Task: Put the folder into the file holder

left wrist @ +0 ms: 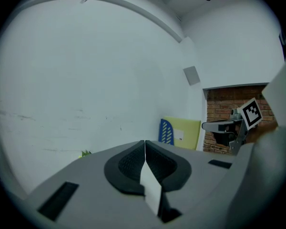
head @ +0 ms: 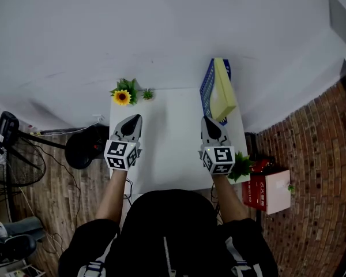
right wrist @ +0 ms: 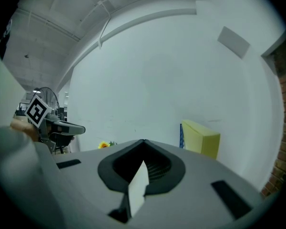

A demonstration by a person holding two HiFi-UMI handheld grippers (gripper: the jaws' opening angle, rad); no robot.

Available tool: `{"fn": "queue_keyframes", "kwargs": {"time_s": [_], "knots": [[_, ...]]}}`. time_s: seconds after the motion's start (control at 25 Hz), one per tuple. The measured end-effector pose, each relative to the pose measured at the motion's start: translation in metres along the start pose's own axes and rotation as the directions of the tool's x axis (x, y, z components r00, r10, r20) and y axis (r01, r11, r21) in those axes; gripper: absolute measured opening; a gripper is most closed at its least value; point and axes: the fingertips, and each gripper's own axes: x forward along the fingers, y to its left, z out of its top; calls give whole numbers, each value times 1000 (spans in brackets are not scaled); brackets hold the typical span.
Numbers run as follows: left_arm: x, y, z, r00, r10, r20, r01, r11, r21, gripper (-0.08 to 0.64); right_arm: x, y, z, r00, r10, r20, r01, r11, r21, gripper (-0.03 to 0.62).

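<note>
From the head view, I hold both tools side by side over the white bench (head: 167,137), my left tool (head: 136,118) over its left edge and my right tool (head: 207,120) toward its right, each pointing to the far wall. The yellow folder (head: 224,91) stands on edge in the blue file holder (head: 207,87) at the far right corner of the bench, well beyond my right tool and apart from it. A sunflower (head: 121,97) with green leaves sits at the far left corner, and a small green plant (head: 240,165) sits at the near right edge, just beside my right hand. A fan (head: 11,154) stands on the wooden floor (head: 63,189) to the left, and a brick wall (head: 311,154) rises to the right. In the left gripper view, my left tool's jaws are pressed together with nothing between them; past them, to the right, the folder shows against the white wall with the holder's slotted blue side on its left, and my right tool reaches in from the right. In the right gripper view, my right tool's jaws are likewise closed and empty; the folder stands far right of them, the sunflower far left, and my left tool shows at the left.
</note>
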Motion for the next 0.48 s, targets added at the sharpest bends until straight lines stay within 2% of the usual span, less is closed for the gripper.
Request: {"fn": "queue_keyframes", "kwargs": {"time_s": [0.48], "knots": [[3, -6, -5, 1000, -6, -12, 5, 1000, -5, 25, -7, -8, -8, 1000, -11, -12, 12, 1000, 11, 8]]}}
